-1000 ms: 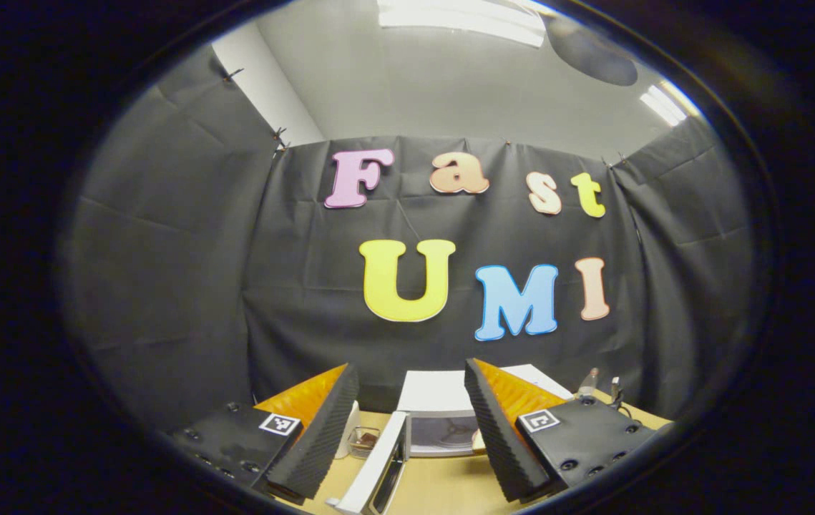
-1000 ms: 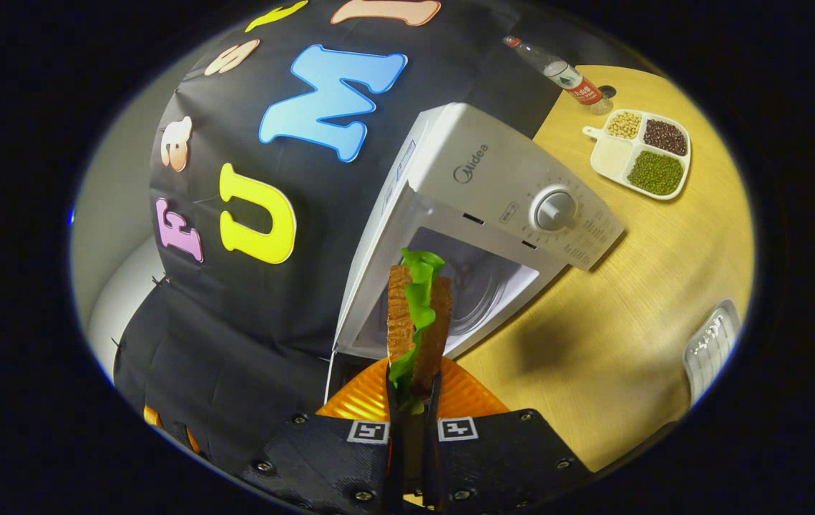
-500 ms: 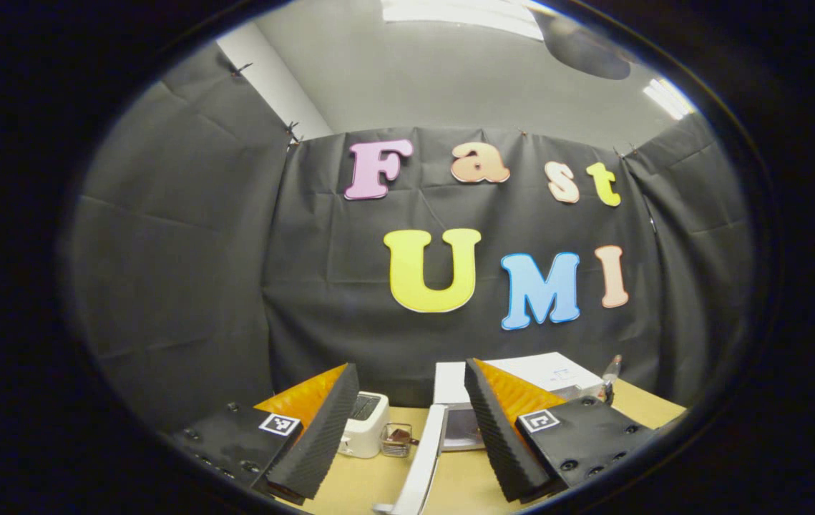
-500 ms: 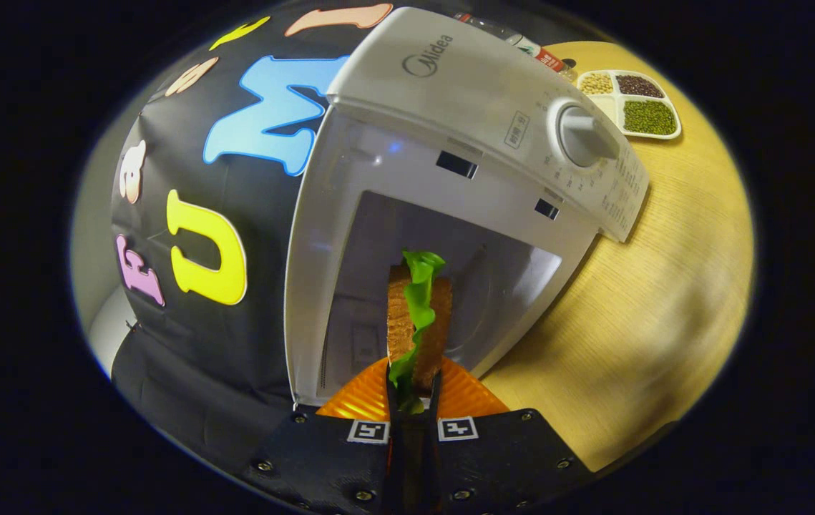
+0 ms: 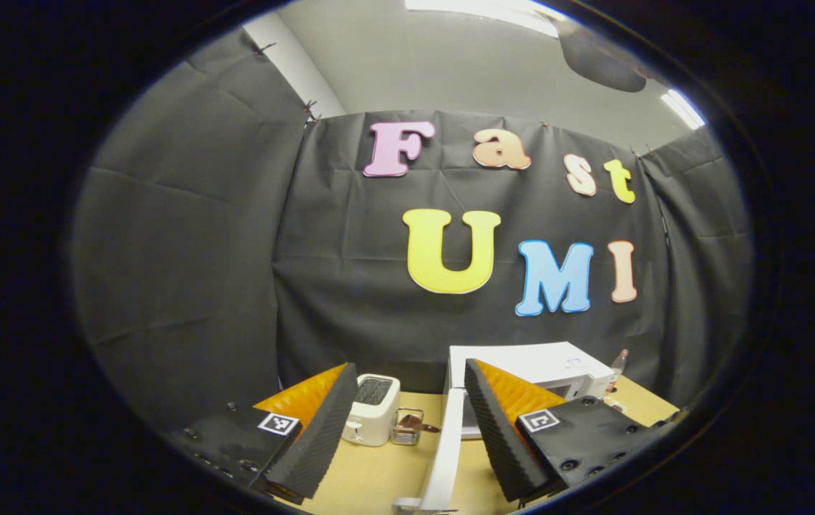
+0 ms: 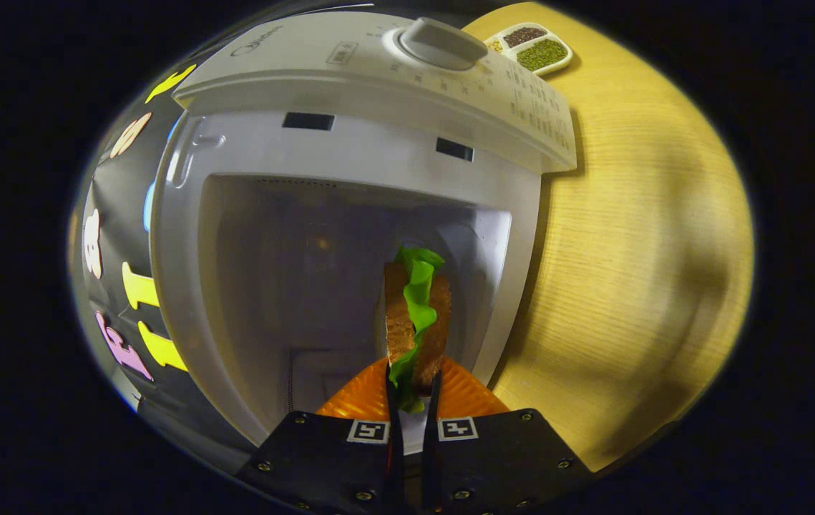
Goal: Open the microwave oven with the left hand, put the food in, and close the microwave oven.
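Both tongs are mine: my right gripper [image 6: 413,400] pinches a sandwich [image 6: 416,322], two brown slices with green lettuce between, held upright on edge just ahead of its fingers. Past it gapes the white microwave [image 6: 350,143], its cavity dim and hard to read. My left gripper [image 5: 403,429] is spread wide, holding nothing; between its fingers stands the door [image 5: 444,458] edge-on. Beyond sit a toaster [image 5: 373,410] and table [image 5: 371,479].

Left gripper view far, level; right gripper view at microwave [image 6: 350,214] mouth.
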